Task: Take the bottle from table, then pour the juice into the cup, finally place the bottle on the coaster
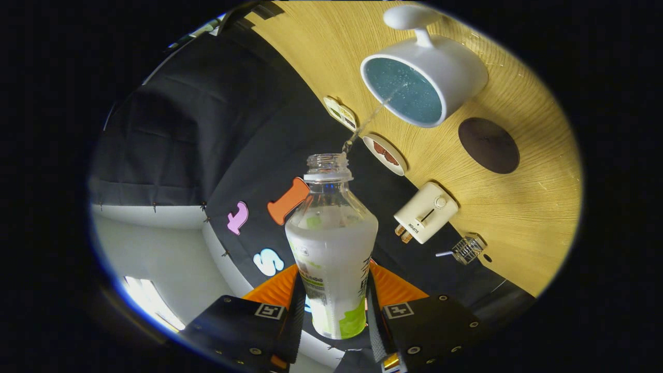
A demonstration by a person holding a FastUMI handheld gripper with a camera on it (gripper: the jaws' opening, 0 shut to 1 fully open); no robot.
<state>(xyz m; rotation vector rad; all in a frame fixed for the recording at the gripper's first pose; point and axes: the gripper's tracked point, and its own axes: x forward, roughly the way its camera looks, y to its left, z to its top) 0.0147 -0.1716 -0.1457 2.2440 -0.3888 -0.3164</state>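
Observation:
My gripper (333, 305) is shut on a clear plastic bottle (331, 243) with no cap, holding its lower body between both fingers. The bottle is tilted, with pale milky juice inside. A thin stream (370, 122) runs from its mouth into the white cup (430, 77), which has a blue inside and a handle on its far side. The cup stands on the wooden table (523, 207), beyond the bottle's mouth. A dark round coaster (488, 145) lies on the table right next to the cup.
A small white toaster (426, 212) and a little wire basket (467, 248) stand near the table's edge by the black cloth wall. Two small plates (384, 154) lean along that same edge.

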